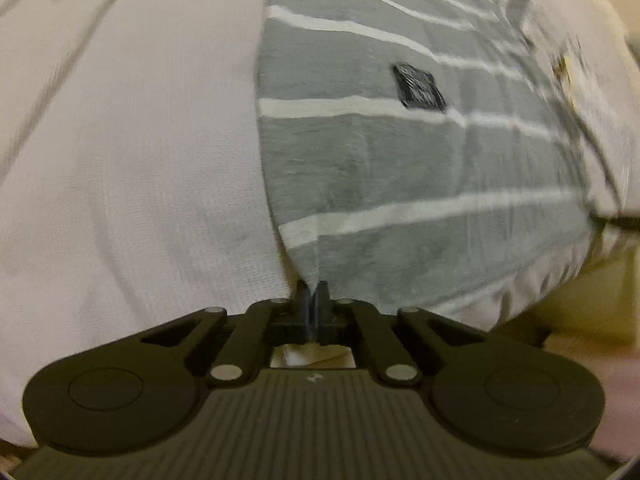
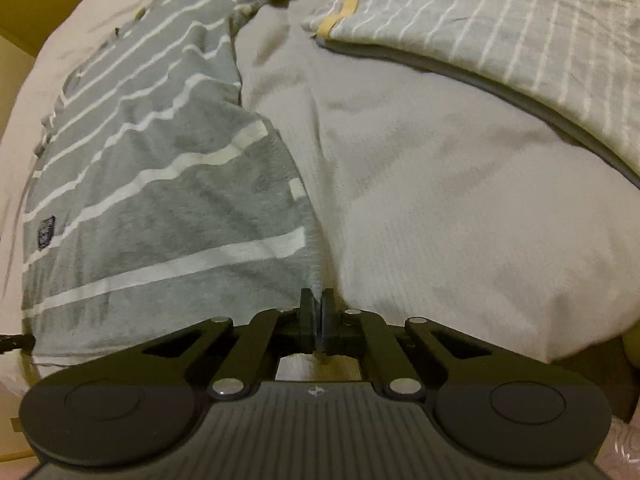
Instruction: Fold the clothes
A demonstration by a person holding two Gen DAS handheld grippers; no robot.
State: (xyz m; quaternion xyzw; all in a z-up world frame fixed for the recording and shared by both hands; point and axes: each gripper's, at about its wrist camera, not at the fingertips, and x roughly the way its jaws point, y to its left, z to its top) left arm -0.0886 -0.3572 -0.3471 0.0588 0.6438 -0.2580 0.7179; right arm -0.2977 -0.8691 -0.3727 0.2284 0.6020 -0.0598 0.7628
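A grey T-shirt with white stripes [image 1: 420, 176] lies spread on a pale bed sheet [image 1: 132, 168], a small dark label [image 1: 418, 87] on its front. My left gripper [image 1: 313, 286] is shut on the shirt's near bottom corner. In the right wrist view the same shirt [image 2: 160, 200] stretches away to the left, its sleeve near the top. My right gripper [image 2: 319, 296] is shut on the shirt's other bottom corner, at the hem's right end. The label [image 2: 45, 232] shows at the far left there.
A grey blanket with thin white checks and a yellow trim [image 2: 500, 40] lies at the upper right of the bed. The sheet [image 2: 440, 200] bulges in soft folds to the right of the shirt. The bed's edge drops off at the lower right [image 1: 580, 300].
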